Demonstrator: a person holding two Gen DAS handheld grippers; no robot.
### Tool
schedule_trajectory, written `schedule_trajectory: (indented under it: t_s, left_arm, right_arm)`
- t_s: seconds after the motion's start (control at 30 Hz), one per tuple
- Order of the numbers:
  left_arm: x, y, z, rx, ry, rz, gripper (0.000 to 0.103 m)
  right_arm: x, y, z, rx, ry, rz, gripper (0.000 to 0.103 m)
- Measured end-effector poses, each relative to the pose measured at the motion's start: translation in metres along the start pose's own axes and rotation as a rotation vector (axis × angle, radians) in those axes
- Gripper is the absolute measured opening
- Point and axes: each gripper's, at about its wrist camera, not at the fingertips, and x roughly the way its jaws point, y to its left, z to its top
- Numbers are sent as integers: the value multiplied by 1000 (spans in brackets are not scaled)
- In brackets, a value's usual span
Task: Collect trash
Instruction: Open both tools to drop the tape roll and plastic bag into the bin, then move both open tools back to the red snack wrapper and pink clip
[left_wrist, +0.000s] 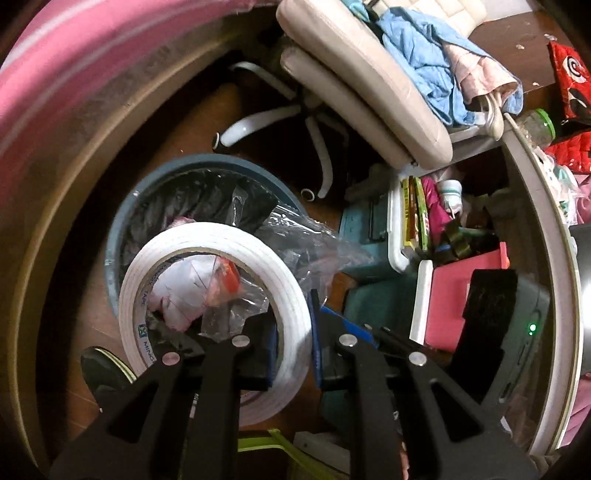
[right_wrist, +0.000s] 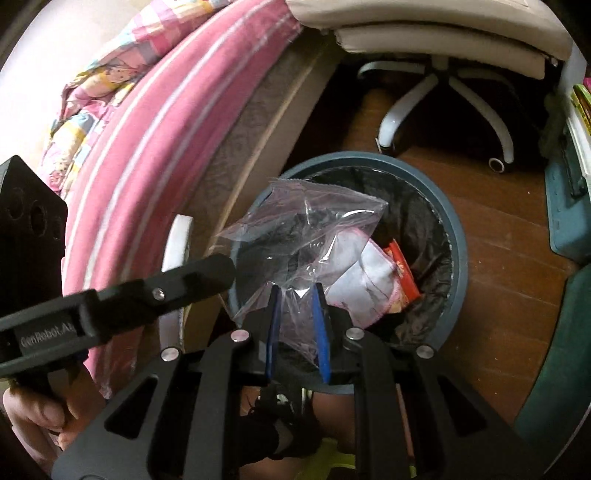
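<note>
Left wrist view only: one white tape roll (left_wrist: 218, 295) pinched through its wall by left hand-held gripper (left_wrist: 293, 325), lower centre, over one blue trash bin (left_wrist: 114, 236). Right wrist view only: one clear plastic bag (right_wrist: 310, 229) pinched by right hand-held gripper (right_wrist: 297, 332), centre, above bin (right_wrist: 456, 258).

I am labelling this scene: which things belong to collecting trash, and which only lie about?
Job:
- tape roll, in left tool
- clear plastic bag, in right tool
- lined trash bin

Lying about:
- office chair
- blue cloth
- pink bedding
</note>
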Motion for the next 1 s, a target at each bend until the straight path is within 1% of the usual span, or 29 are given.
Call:
schedule_trajectory:
  t_s: [0.07, 0.17, 0.2, 0.33, 0.43, 0.47, 0.5, 0.53, 0.57, 0.6, 0.63, 0.67, 0.77, 0.8, 0.9, 1.0]
  left_arm:
    - [7, -2, 3, -3, 3, -4, 14]
    - [17, -7, 9, -8, 1, 15, 14]
    - [20, -7, 10, -12, 7, 11, 15]
    - [31, -4, 12, -3, 30, 44, 22]
    - [36, 2, 10, -16, 53, 69, 33]
    - [38, 4, 10, -20, 60, 82, 37]
    - [38, 7, 9, -25, 66, 100, 48]
    - [38, 9, 8, -28, 67, 110, 50]
    - [37, 10, 8, -27, 66, 121, 51]
    - [36, 12, 8, -29, 66, 134, 56]
    - [34, 13, 7, -31, 63, 140, 64]
    - [32, 13, 7, -33, 54, 149, 67]
    - [26, 15, 7, -32, 42, 174, 77]
    - [25, 17, 7, -40, 44, 184, 80]
    - [22, 16, 6, -39, 45, 188, 80]
    - [14, 14, 6, -28, 24, 196, 80]
  right_arm:
    - [4, -2, 0, 5, 6, -16, 18]
    - [8, -4, -1, 7, 11, -34, 18]
    - [9, -5, -1, 5, 12, -45, 18]
    - [13, -6, -2, 4, 8, -89, 21]
    - [15, -7, -3, -2, 10, -114, 27]
    - [15, -8, -4, 0, 9, -126, 33]
    - [14, -9, -3, 1, 6, -135, 38]
    - [14, -9, -3, 2, 0, -144, 44]
    - [13, -9, -4, 2, -4, -147, 45]
    - [11, -9, -5, 3, -7, -151, 47]
    - [10, -9, -5, 3, -9, -151, 51]
    - [8, -8, -6, 2, -13, -152, 54]
    - [2, -4, -7, -14, -30, -156, 57]
    - [1, -3, -7, -17, -33, -156, 58]
    - [-4, -1, -8, -19, -43, -160, 59]
    - [-9, 3, -7, -21, -51, -158, 59]
